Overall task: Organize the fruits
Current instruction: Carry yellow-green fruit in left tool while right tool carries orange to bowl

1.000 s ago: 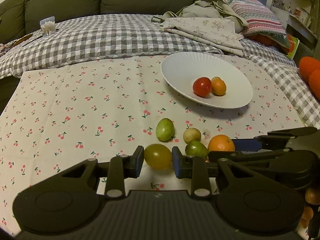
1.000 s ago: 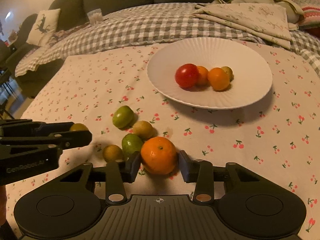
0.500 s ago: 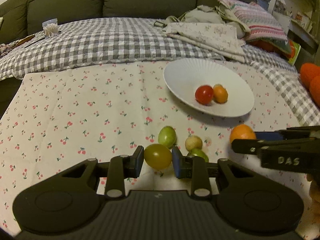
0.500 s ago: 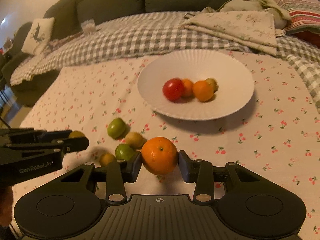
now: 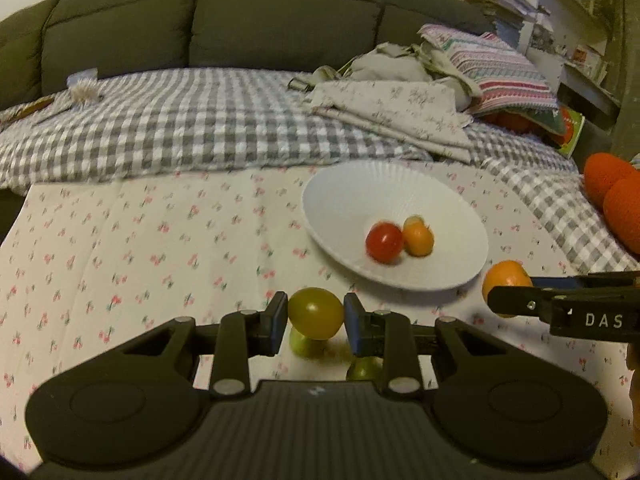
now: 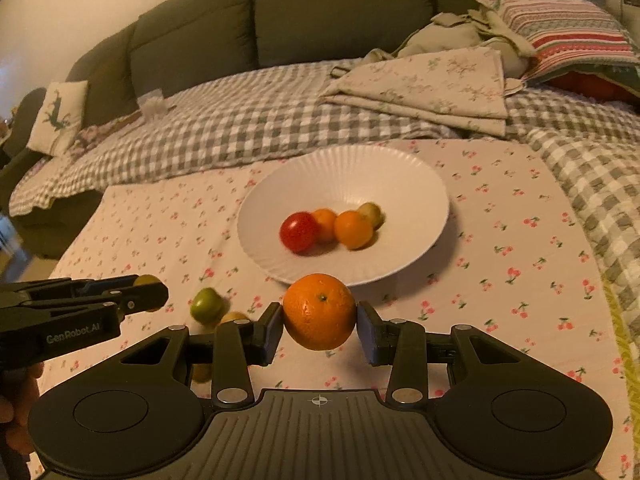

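My left gripper (image 5: 316,314) is shut on a yellow-green tomato (image 5: 316,312) and holds it above the cloth, short of the white plate (image 5: 360,188). My right gripper (image 6: 319,314) is shut on an orange (image 6: 319,311), lifted just before the plate's near rim (image 6: 348,280). The plate holds a red tomato (image 6: 298,232), two small orange fruits (image 6: 354,229) and a yellowish one (image 6: 372,213). Green fruits (image 6: 206,305) lie on the cloth left of the orange. The left gripper also shows in the right wrist view (image 6: 148,294), and the right gripper shows in the left wrist view (image 5: 508,298).
A cherry-print cloth (image 6: 500,280) covers the surface over a grey checked blanket (image 5: 180,128). Folded cloths and a striped pillow (image 5: 492,68) lie behind the plate. A dark sofa back (image 5: 240,20) runs along the far side. Orange round things (image 5: 616,200) sit at the right edge.
Both grippers have lifted their fruits off the cloth and moved forward toward the plate. The remaining green fruits have slid lower in both views.
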`<state>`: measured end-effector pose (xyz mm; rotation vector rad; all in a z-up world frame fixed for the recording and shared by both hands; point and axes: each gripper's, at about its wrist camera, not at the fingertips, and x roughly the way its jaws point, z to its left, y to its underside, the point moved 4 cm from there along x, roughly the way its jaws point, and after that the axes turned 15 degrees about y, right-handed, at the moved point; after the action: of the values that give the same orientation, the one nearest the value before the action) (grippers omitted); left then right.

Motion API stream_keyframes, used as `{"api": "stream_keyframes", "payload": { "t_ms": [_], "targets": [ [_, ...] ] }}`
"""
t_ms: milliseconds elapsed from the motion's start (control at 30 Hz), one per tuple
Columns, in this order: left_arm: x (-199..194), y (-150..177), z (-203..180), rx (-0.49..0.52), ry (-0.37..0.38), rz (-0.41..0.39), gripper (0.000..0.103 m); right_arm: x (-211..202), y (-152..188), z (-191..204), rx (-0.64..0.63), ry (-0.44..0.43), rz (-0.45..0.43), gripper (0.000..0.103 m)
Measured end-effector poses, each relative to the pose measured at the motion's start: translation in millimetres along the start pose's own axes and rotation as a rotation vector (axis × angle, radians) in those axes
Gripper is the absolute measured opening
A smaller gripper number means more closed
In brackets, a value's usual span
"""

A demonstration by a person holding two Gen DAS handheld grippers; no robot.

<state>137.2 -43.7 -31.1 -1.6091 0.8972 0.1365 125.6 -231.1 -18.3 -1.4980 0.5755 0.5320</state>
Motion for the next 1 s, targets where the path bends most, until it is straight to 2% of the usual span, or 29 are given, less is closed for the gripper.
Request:
{"api": "stream_keyframes", "payload": {
  "t_ms": [433, 633, 1000],
  "targets": [
    [43.4, -15.9, -36.7, 0.159, 0.081, 0.000, 0.029, 12.1, -22.4, -33.5, 0.119, 0.027, -0.027, 0.039],
    [69.7, -19.9, -45.0, 0.174, 0.112, 0.029, 0.029, 23.6, -29.8, -37.9, 0.127, 0.037, -0.031, 0.039],
    [104.5, -19.4, -51.1, 0.221, 0.099, 0.069, 0.029, 47.2, -40.9, -39.8, 0.101, 0.035, -0.031, 0.039]
  ]
}}
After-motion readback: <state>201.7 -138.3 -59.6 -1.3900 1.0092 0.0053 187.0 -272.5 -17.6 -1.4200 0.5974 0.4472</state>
